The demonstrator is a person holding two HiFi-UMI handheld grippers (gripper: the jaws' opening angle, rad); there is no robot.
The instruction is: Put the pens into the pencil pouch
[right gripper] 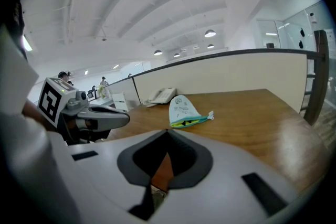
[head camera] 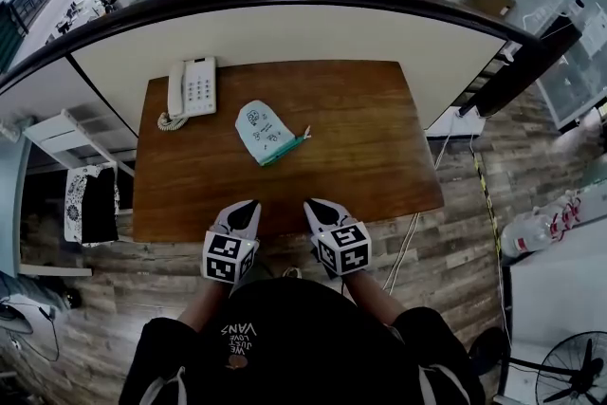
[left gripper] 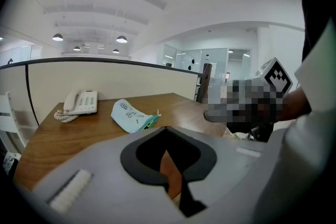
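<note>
The pencil pouch (head camera: 264, 132) lies flat on the tabletop (head camera: 379, 138), straight ahead of both tools and well apart from them. It's pale blue with small dark doodles, rounded at the far end. A green zip edge (head camera: 285, 148) faces the tools, with a little white pull tab at its right-hand end. From the right gripper view the mouth gapes slightly, with yellow-green lining and something dark inside; whether that's pens, I can't tell.

The left tool (head camera: 247, 206) sits at the near edge of the tabletop, jaws pressed together on nothing. The right tool (head camera: 315, 205) is just beside it, also closed and empty.

A white telephone (head camera: 193, 88) with a coiled cord sits beyond the pouch, off to the left of the left tool. Between tools and pouch runs plain brown wood. A pale partition (head camera: 285, 33) with a dark rail stands behind the far edge.
</note>
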